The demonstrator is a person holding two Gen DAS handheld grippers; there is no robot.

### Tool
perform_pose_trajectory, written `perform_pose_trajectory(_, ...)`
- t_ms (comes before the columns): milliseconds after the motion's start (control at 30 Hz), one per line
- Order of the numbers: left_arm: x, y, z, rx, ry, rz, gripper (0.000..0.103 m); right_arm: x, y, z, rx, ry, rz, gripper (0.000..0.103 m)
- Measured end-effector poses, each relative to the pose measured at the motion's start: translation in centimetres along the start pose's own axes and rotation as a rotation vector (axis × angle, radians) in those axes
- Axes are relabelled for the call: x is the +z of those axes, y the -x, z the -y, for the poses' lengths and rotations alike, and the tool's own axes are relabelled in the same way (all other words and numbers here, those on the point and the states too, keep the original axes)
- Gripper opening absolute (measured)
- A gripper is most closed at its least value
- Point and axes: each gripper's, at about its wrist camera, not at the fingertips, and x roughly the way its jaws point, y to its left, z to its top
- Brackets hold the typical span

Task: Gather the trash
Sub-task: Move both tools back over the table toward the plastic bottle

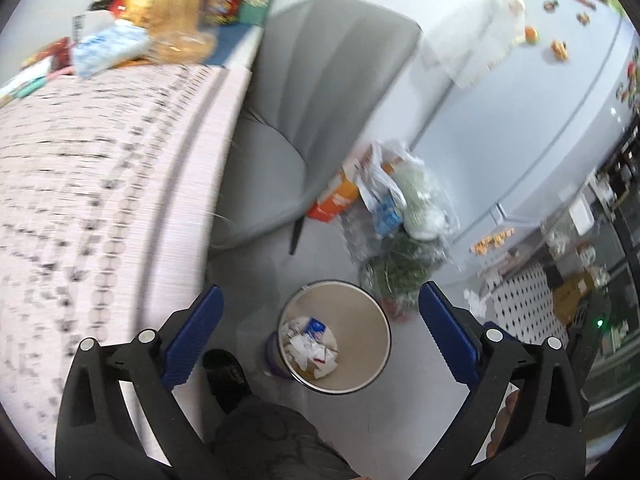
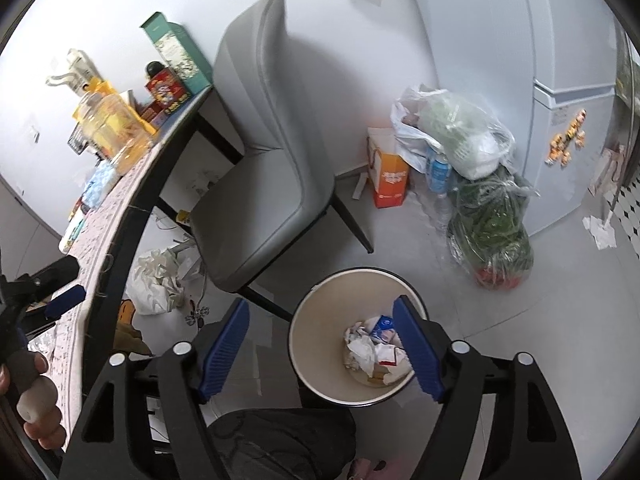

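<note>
Both claws, left gripper [image 1: 320, 320] and right gripper [image 2: 322, 334], gape wide and empty above the bin [image 2: 304, 344] of crumpled trash [image 2: 374, 350].

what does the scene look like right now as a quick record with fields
left gripper: open, nothing between the pads
right gripper: open, nothing held
bin: on the floor below both grippers, upright
bin contents: crumpled paper and a small carton
chair: beside the bin, pushed toward the table
bags: piled by the fridge
</note>
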Motion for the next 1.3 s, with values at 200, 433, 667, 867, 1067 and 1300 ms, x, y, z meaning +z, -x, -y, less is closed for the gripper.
perform_pose_trajectory(200, 0.3, 4.0, -2.7, 0.036, 0.054, 0.08, 0.097, 0.1, 1.3, -3.7, 0.055, 0.041, 0.03, 0.089)
perform_pose_trajectory(433, -0.4, 8.6, -6.7, 0.052, 0.108, 0.159, 0.097, -0.2, 2.2, -9.3, 0.1, 0.121, 0.033, 0.094)
perform_pose_trajectory(667, -1.6, 12.4, -11.0, 0.076, 0.167, 0.224, 0.097, -1.3, 2.3, -15.7, 0.15, 0.215, 0.013, 0.095)
perform_pose_trajectory(867, -3.1, 15.4, -15.4, 0.109, 0.233, 0.274, 0.097, -3.2, 2.3, -21.6, 0.201, 0.315, -0.02, 0.095)
perform_pose_trajectory(1067, -5.0, 18.4, -20.0, 0.139, 0.325, 0.323, 0.097, -4.9, 2.3, -26.5, 0.242, 0.397, -0.051, 0.095)
perform_pose_trajectory(1300, -7.4, 21.2, -24.6, 0.185, 0.419, 0.368, 0.097, -7.0, 2.3, -33.1, 0.294, 0.499, -0.08, 0.095)
